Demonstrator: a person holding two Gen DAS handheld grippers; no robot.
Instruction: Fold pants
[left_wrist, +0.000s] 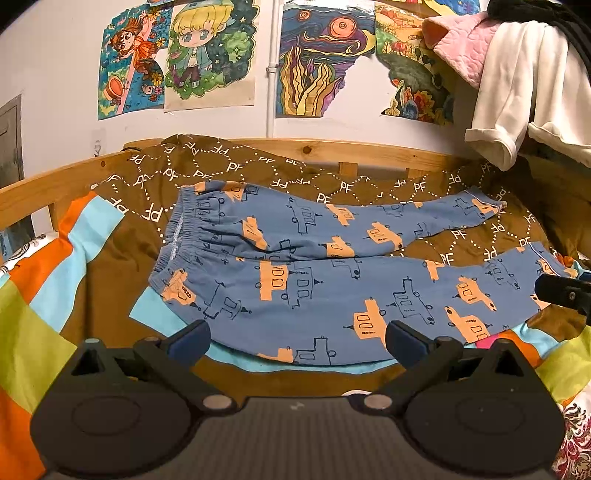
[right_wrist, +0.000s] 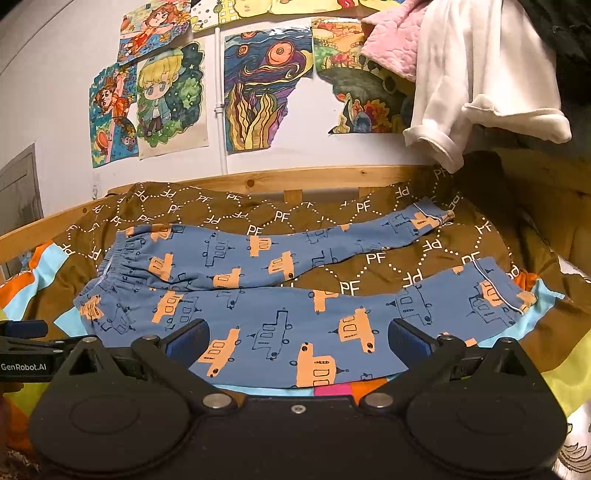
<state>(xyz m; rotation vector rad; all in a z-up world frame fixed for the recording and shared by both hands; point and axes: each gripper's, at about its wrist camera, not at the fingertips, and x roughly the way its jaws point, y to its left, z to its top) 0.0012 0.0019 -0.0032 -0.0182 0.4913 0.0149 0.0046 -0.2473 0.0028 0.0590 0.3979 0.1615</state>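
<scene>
Blue pants (left_wrist: 295, 273) with orange vehicle prints lie spread flat on a brown patterned quilt, waistband at the left, both legs running right and apart. They also show in the right wrist view (right_wrist: 280, 295). My left gripper (left_wrist: 297, 341) is open and empty, just in front of the near leg's lower edge. My right gripper (right_wrist: 299, 338) is open and empty, over the near leg's front edge further right. The right gripper's tip shows at the right edge of the left wrist view (left_wrist: 561, 291).
The brown quilt (left_wrist: 369, 181) covers a bed with a wooden rail (left_wrist: 332, 147) along the back wall. A striped coloured blanket (left_wrist: 44, 314) lies at the front and left. White and pink clothes (left_wrist: 517, 85) hang at the upper right.
</scene>
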